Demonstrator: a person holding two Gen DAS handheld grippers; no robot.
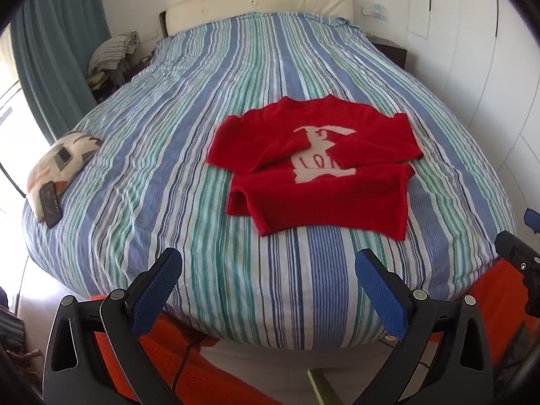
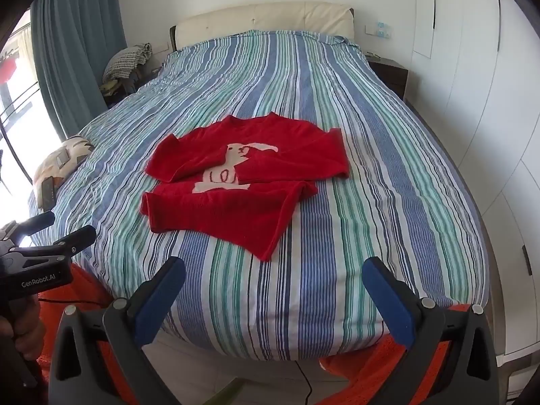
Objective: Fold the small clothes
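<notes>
Striped bedding gives you a flat folding surface. From your left gripper, released, the red sweater lies at one o'clock, sleeves crossed inward. From your right gripper, also released, it lies at eleven o'clock.

place: home bedroom | signs: striped bed, padded headboard, curtain, wardrobe doors

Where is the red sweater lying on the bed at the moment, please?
The red sweater lies on the striped bedspread near the foot of the bed, ahead of both open grippers; the left wrist view shows it right of centre, the patterned cushion far left.
</notes>
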